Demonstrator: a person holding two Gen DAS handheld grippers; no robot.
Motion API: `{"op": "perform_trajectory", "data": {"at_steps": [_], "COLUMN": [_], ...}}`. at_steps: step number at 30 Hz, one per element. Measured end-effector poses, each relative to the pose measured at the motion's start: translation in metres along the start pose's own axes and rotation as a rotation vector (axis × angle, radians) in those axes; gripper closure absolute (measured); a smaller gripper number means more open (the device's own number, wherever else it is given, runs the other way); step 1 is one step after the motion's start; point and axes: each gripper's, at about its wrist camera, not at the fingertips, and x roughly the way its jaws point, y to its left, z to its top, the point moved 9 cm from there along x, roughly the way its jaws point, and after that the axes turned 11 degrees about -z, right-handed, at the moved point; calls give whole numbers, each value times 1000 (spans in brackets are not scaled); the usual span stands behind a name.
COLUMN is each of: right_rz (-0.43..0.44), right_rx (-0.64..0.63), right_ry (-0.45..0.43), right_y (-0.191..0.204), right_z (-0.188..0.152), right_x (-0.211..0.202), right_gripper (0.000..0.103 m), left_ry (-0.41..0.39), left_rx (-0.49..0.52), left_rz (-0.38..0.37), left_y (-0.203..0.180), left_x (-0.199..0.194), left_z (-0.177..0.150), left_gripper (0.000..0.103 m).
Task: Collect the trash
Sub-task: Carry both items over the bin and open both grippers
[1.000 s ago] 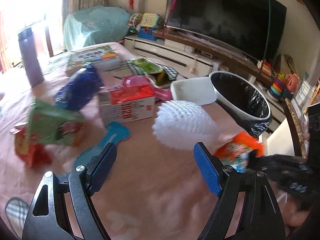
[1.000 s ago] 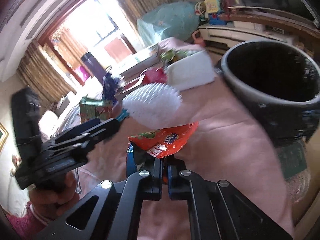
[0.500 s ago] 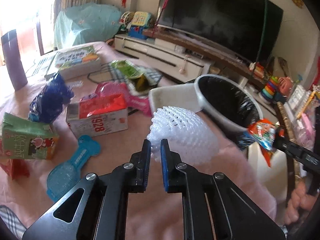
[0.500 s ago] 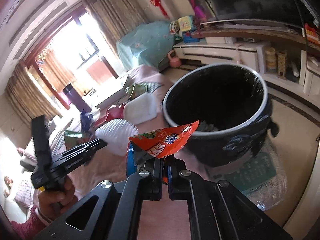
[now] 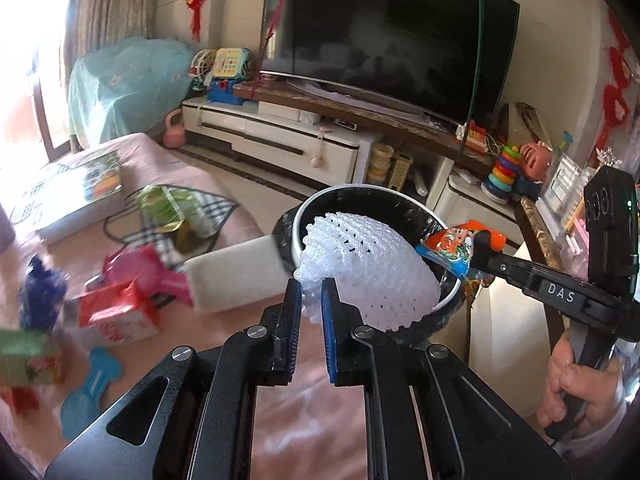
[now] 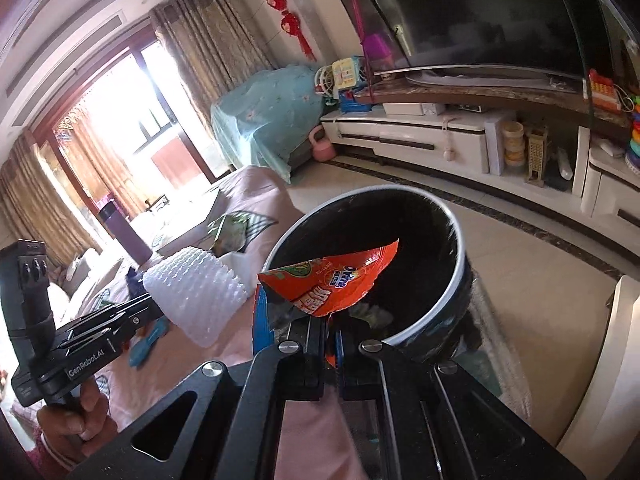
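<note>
Left wrist view: the white foam net (image 5: 368,272), light, soft and easily crushed, is pinched at its near edge by the left tongs (image 5: 311,304), just before the bin (image 5: 298,220). The crinkly orange wrapper (image 6: 328,280) is clamped by the right tongs (image 6: 328,332) at its lower corner, over the bin's rim.

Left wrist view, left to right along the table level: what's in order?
Green carton → red carton → white box → white foam net in the left gripper → orange wrapper in the right gripper → hand.
</note>
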Motion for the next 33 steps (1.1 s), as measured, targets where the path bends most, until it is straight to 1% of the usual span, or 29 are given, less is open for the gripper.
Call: {"op": "perform_trajectory", "data": {"at_steps": [6,10,16,21,22,24,25,26,27,28,29,30,33], "right_rz": [-40,-66,-92,-104,-109,-126,-131,-134,-132,-133,-134,-135,-144], "right_rx": [-33,-65,-91,-107,-114,-129,-132,-135,-137,-142,-148,-152,-163], "right_ry": [19,50,89,100,102,108,121,135,143,140,137,134,120], "right_y": [-13,-18,-28,-29,-29,-30,-31,-32,-32,-32,-32,-31,-29], "right_z": [14,17,21,22,22,22,21,21,21,22,22,22,22], "right_x": [17,27,43,49,50,53,55,57,58,56,55,54,47], "right_gripper": [100,99,99,99,97,95,94,90,80,70,66,61,60], "left_ry": [47,79,104,118,122,136,133,131,126,119,113,110,106], "left_rx": [16,30,35,28,27,17,17,18,17,16,15,14,10], "left_rz": [-2,-2,-5,-7,-5,-10,-5,3,6,3,2,3,8], "left_y": [-12,-17,-20,-17,-17,-15,-14,-14,-13,-13,-12,-11,-10], "left_x": [36,56,72,77,77,78,76,75,73,70,67,66,58], "left_z": [11,13,14,11,10,8,7,8,8,8,7,7,3], "left_gripper": [93,93,93,93,91,83,76,65,61,54,50,49,49]}}
